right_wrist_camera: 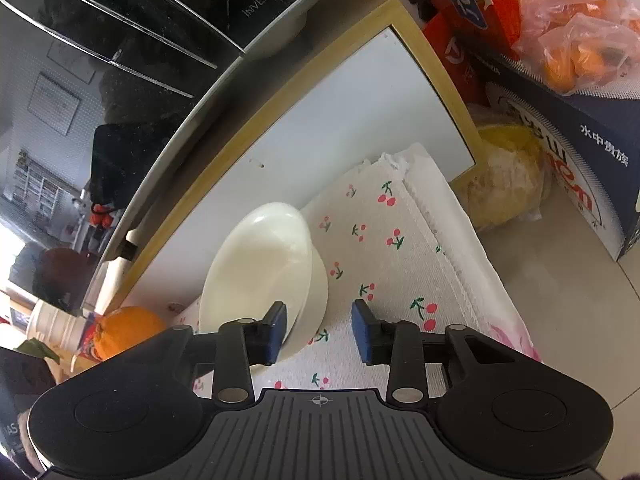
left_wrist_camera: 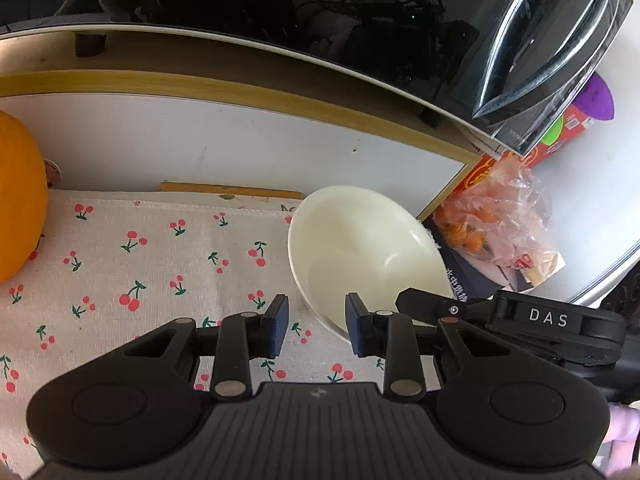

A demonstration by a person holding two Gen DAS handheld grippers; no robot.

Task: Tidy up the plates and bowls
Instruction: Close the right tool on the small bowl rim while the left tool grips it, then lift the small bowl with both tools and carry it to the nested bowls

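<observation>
A cream bowl (left_wrist_camera: pixel 360 248) sits on a cherry-print cloth (left_wrist_camera: pixel 160 264), nested in a second cream bowl in the right wrist view (right_wrist_camera: pixel 260 272). My left gripper (left_wrist_camera: pixel 317 326) is open and empty, its right finger at the bowl's near rim. My right gripper (right_wrist_camera: pixel 320 332) is open and empty, with the bowl's near rim just by its left finger; touching or not, I cannot tell. The right gripper also shows at the right of the left wrist view, beside the bowl.
A black microwave (left_wrist_camera: pixel 360 20) stands behind on a white board with a wooden edge (left_wrist_camera: pixel 240 136). An orange (left_wrist_camera: pixel 16 200) lies at the left. Boxes and a bag of oranges (left_wrist_camera: pixel 504 216) crowd the right side. A wrapped yellow lump (right_wrist_camera: pixel 508 184) lies beside the cloth.
</observation>
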